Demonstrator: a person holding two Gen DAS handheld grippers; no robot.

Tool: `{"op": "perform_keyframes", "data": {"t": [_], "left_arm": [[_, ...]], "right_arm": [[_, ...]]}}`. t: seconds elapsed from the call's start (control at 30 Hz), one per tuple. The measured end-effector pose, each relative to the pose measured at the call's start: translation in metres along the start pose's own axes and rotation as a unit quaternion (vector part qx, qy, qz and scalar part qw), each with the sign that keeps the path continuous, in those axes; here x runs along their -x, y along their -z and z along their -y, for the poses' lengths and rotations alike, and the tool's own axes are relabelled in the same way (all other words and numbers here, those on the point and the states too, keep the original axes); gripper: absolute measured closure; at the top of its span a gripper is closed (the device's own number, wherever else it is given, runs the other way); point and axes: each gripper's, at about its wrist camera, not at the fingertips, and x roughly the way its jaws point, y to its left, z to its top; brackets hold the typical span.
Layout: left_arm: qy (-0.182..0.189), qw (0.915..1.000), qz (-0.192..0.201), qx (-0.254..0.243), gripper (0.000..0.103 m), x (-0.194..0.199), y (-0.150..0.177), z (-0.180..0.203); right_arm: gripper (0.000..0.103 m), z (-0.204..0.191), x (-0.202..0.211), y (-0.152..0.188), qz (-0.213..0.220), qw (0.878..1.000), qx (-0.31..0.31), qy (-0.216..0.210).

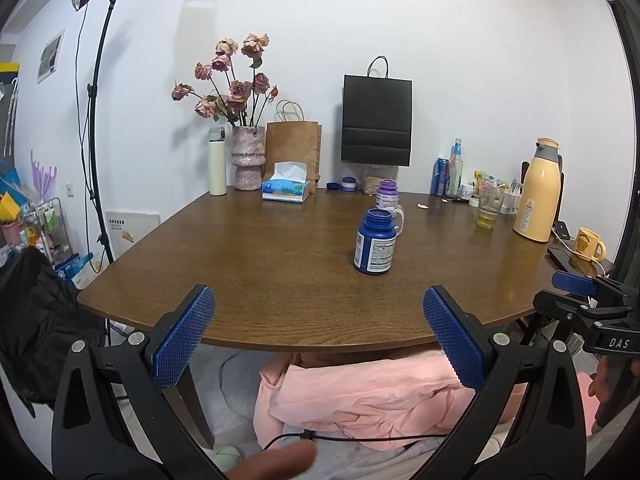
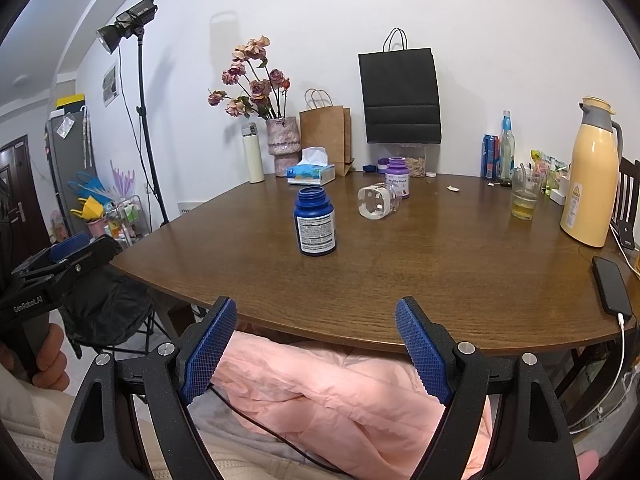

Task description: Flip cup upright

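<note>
A clear glass cup (image 2: 378,201) lies on its side in the middle of the brown table (image 2: 440,272), its base turned toward me in the right wrist view. In the left wrist view only the handle of the cup (image 1: 399,218) shows behind an open blue pill bottle (image 1: 375,242). The same blue bottle (image 2: 315,221) stands to the left of the cup in the right wrist view. My left gripper (image 1: 316,332) and my right gripper (image 2: 316,344) are both open, empty, and held short of the table's near edge.
A purple pill bottle (image 2: 397,178) stands just behind the cup. A glass with yellow liquid (image 2: 525,199), a yellow thermos jug (image 2: 588,180), a phone (image 2: 611,286) on a cable, a tissue box (image 2: 311,173), a vase of flowers (image 2: 283,140) and paper bags line the far and right sides. Pink cloth (image 2: 340,396) lies below the table edge.
</note>
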Motion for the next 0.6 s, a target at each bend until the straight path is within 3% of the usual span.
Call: {"op": "perform_keyframes", "data": {"t": [0.6], "left_arm": [[0.001, 1.0000, 0.004, -0.004, 0.000, 0.0013, -0.0017, 0.0003]], "right_arm": [[0.017, 0.0001, -0.0008, -0.0004, -0.001, 1.000, -0.001, -0.001]]}}
